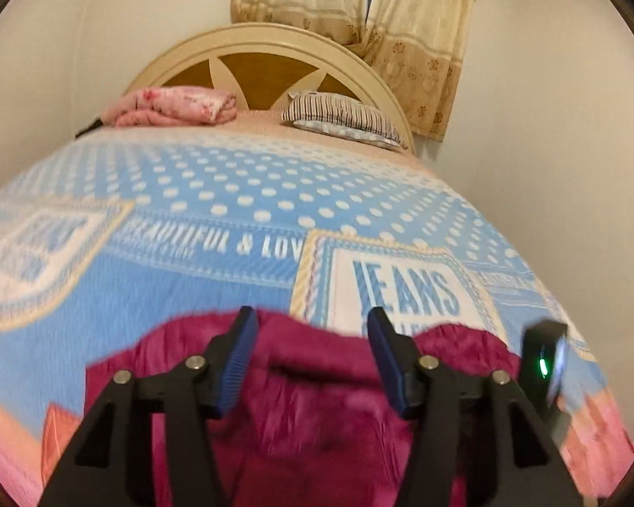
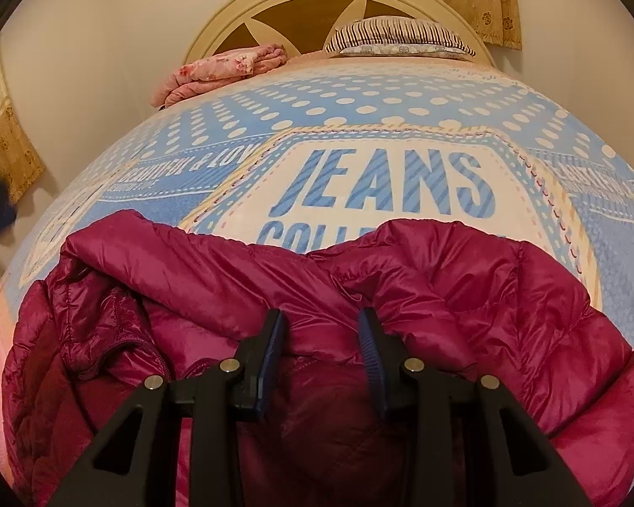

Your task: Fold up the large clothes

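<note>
- The jacket (image 2: 465, 295) is a magenta, shiny, quilted puffer, lying crumpled and unfolded on the near part of the bed.
- In the right wrist view it spreads to both sides of the tool, with its far edge rising in two humps ahead of the fingertips.
- To the tool's left there, a bunched, gathered part with a seam lies folded over itself.
- In the left wrist view the jacket (image 1: 308, 397) is blurred; it lies below and between the fingers, reaching a little beyond their tips.
</note>
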`<action>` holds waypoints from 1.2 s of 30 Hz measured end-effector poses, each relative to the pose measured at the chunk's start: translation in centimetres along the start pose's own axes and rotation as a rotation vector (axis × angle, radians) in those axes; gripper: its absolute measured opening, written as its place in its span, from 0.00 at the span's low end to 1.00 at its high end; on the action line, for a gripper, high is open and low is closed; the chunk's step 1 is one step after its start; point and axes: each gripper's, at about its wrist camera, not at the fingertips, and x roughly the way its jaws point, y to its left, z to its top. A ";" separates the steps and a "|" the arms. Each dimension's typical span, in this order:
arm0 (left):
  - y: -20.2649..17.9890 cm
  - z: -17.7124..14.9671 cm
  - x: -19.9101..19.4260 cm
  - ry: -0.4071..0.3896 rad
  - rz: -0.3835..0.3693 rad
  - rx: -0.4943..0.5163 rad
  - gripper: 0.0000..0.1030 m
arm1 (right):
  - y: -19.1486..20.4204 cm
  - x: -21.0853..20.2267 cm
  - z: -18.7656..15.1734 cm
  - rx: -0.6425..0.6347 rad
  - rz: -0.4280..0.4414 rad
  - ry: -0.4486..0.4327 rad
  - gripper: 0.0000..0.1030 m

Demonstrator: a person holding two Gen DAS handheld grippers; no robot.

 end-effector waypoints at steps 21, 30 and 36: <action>0.9 -6.3 10.5 0.255 0.291 -0.010 0.70 | -0.3 -0.1 -0.2 0.005 0.017 -0.003 0.37; 0.8 -6.2 10.7 0.252 0.303 0.001 0.71 | 0.0 0.1 -0.3 -0.017 -0.014 0.005 0.37; 0.6 -6.2 10.8 0.253 0.305 0.004 0.71 | 0.2 0.3 -0.2 -0.021 -0.023 0.010 0.37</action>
